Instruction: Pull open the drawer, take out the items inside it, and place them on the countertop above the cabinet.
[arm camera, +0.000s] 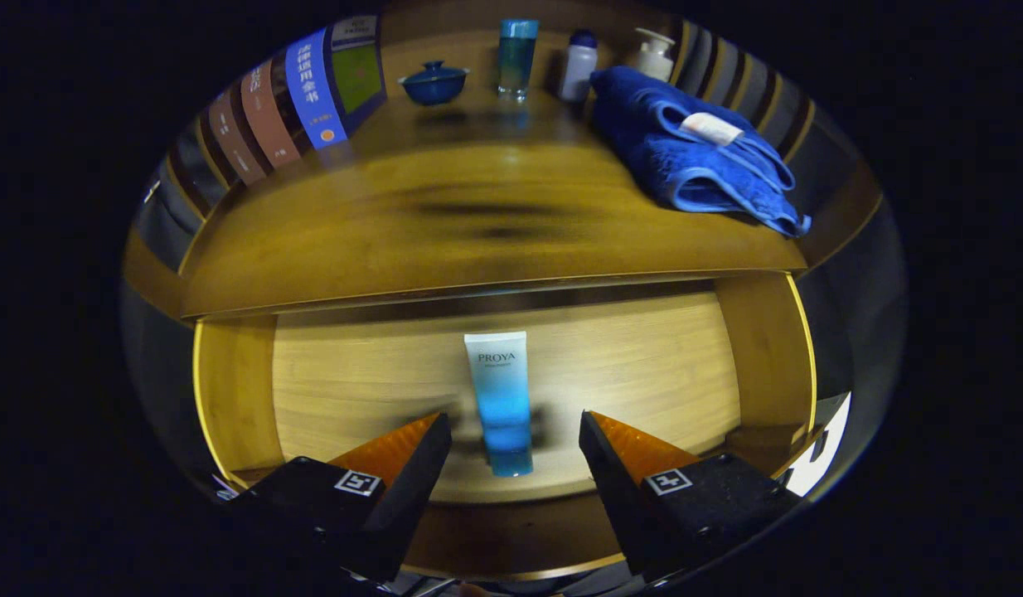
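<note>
Wood drawer (354, 390) sits pulled open below the countertop (445, 224), w/ one blue tube (501, 404) lying flat on its floor, cap end toward the gripper (516, 435). Jaws spread wide, holding nothing; tube lies between the tips, not touched. Best bet imo: drop straight down, centre on the tube body, close gently so it doesn't squirt out sideways. Beyond the tube, on the countertop: blue towel (694, 157), lidded bowl (433, 83), glass (517, 56), two bottles (578, 65), books (300, 104).
</note>
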Available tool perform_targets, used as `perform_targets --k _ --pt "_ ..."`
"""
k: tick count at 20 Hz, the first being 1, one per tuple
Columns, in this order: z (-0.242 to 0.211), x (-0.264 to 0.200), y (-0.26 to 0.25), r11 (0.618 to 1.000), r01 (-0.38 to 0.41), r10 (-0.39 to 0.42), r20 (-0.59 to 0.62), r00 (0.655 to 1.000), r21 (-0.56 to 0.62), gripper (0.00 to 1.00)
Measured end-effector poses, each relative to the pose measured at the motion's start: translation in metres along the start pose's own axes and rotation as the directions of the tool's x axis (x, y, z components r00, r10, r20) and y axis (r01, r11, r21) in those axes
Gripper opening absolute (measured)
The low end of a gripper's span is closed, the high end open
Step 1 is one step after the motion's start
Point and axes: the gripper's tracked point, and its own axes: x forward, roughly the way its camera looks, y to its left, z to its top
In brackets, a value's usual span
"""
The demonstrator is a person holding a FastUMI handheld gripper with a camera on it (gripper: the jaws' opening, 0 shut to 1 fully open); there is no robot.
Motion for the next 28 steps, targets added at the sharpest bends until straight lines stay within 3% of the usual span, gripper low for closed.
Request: perform_targets --k 3,7,13,22,28 --pt "-0.002 0.018 0.003 0.999 -0.034 0.033 -0.042 0.999 -0.015 0.99" --pt "-0.012 0.036 0.002 0.997 -0.074 0.075 -0.087 0.993 0.013 0.85" --pt "-0.016 0.034 0.009 0.997 -0.072 0.075 -0.082 0.994 0.036 0.41" --pt "-0.025 -0.048 0.000 0.999 -0.027 0.028 -0.018 0.999 0.032 0.41" --pt "0.026 -0.108 0.002 1.000 -0.004 0.005 0.069 0.998 -0.001 0.41"
